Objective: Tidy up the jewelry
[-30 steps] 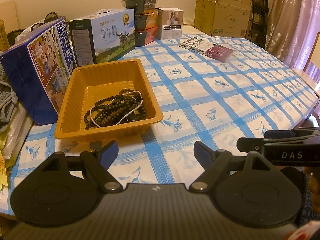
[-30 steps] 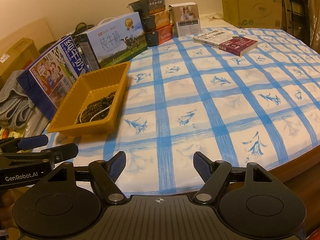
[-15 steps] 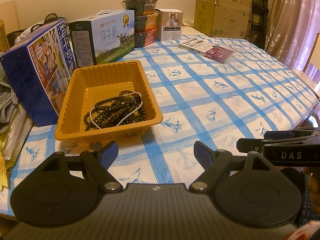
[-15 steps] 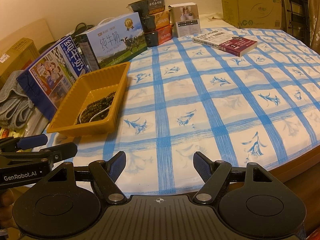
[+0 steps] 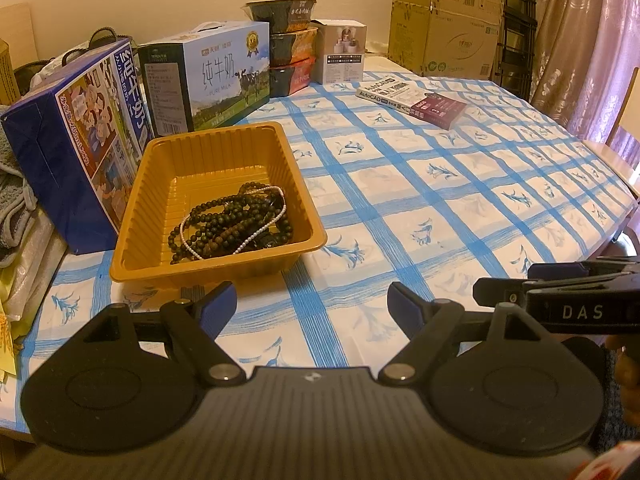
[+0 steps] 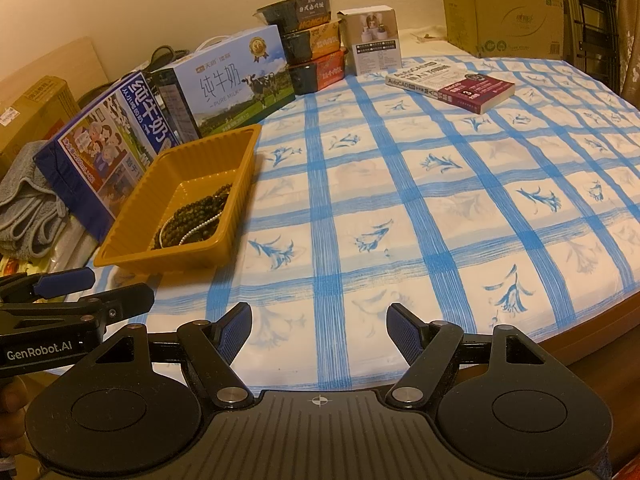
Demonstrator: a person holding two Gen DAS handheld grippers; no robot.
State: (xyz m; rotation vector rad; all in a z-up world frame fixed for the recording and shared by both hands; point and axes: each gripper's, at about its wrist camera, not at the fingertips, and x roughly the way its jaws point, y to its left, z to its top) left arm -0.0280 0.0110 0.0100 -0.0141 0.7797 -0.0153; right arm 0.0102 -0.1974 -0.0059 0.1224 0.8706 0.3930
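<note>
Change: nothing has moved; both hands hold where they were.
Left hand-held gripper [image 5: 311, 304]: released, fingers spread, hovering just short of the tray.
Right hand-held gripper [image 6: 319, 326]: released, empty, over bare checked cloth.
Jewelry: dark bead strands [image 5: 236, 222] and a pearl strand [image 5: 276, 210] heaped in the orange tray [image 5: 216, 268] on the desk [image 5: 440, 200].

Blue-checked table [image 6: 400, 208] carries two milk cartons [image 5: 224, 76], stacked instant-noodle bowls [image 6: 312, 48], small white box [image 6: 374, 40], AutoCAD book [image 6: 452, 82]; cardboard boxes [image 5: 444, 28] behind, grey towel [image 6: 24, 208] left
</note>
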